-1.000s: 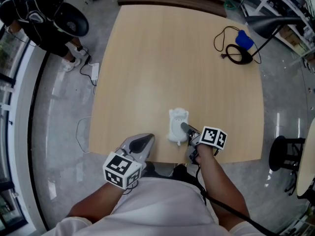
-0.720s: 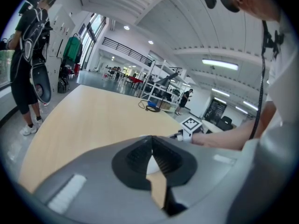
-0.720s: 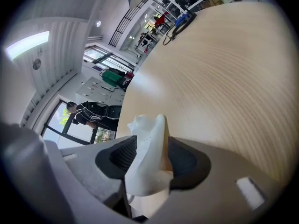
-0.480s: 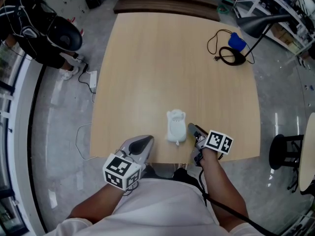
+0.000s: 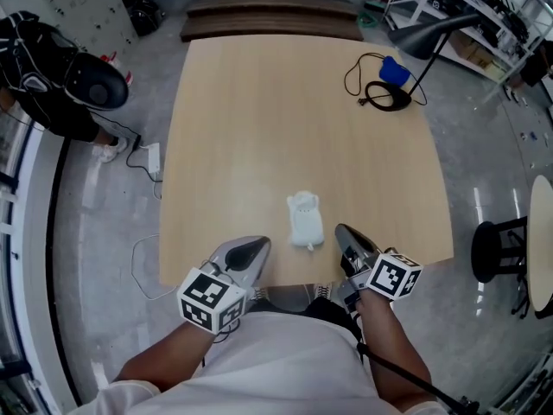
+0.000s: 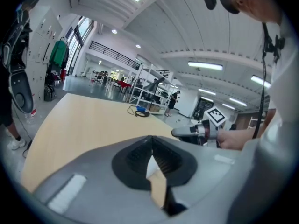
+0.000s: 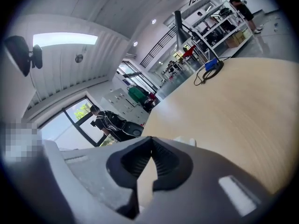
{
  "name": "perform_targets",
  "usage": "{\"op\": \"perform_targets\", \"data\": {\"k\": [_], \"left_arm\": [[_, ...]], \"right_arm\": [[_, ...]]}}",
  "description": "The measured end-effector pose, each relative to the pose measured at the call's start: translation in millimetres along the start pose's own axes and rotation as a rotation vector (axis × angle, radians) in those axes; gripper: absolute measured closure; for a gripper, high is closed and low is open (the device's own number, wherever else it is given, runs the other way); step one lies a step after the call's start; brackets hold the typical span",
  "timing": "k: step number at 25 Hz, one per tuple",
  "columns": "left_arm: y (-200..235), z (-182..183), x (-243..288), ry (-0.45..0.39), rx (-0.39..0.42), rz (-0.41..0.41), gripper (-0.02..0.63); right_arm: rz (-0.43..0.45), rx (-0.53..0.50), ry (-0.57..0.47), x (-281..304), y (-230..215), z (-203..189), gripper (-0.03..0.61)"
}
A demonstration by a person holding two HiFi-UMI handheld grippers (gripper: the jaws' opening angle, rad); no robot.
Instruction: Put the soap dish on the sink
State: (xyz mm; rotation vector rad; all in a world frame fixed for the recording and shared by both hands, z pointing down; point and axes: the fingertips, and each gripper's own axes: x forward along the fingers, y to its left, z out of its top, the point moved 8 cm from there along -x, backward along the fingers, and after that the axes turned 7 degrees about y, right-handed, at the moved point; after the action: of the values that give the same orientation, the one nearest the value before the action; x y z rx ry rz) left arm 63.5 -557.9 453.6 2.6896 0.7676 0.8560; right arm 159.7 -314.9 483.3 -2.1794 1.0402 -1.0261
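Note:
A small white object, apparently the sink with the soap dish, lies on the wooden table near its front edge; I cannot tell its parts apart. My right gripper hovers just right of it and clear of it; its jaws have just been closing, and now they are shut with nothing between them. In the right gripper view only a white tip of the object shows past the shut jaws. My left gripper stays shut and empty by the front edge, left of the object. From the left gripper view, the right gripper shows raised at the right.
A black desk lamp with its cable and a blue item stands at the table's far right corner. A person in black is on the floor at left, near a power strip. A stool is to the right.
My right gripper has let go of the white object, pulled back to the right, risen and shut. The object stays on the table. The left gripper has hardly moved.

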Motion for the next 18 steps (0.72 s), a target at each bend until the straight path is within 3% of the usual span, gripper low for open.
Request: {"op": "perform_targets", "data": {"k": [4, 9, 18], "left_arm": [[-3, 7, -4, -0.023, 0.004, -0.015, 0.605], [-17, 14, -7, -0.075, -0.016, 0.039, 0.606], [-63, 9, 5, -0.133, -0.052, 0.157, 0.606]], "right_arm": [[0.052, -0.082, -0.020, -9, 26, -1, 0.577], [0.117, -0.211, -0.017, -24, 44, 10, 0.577], [0.218, -0.288, 0.002, -75, 28, 40, 0.577]]}}
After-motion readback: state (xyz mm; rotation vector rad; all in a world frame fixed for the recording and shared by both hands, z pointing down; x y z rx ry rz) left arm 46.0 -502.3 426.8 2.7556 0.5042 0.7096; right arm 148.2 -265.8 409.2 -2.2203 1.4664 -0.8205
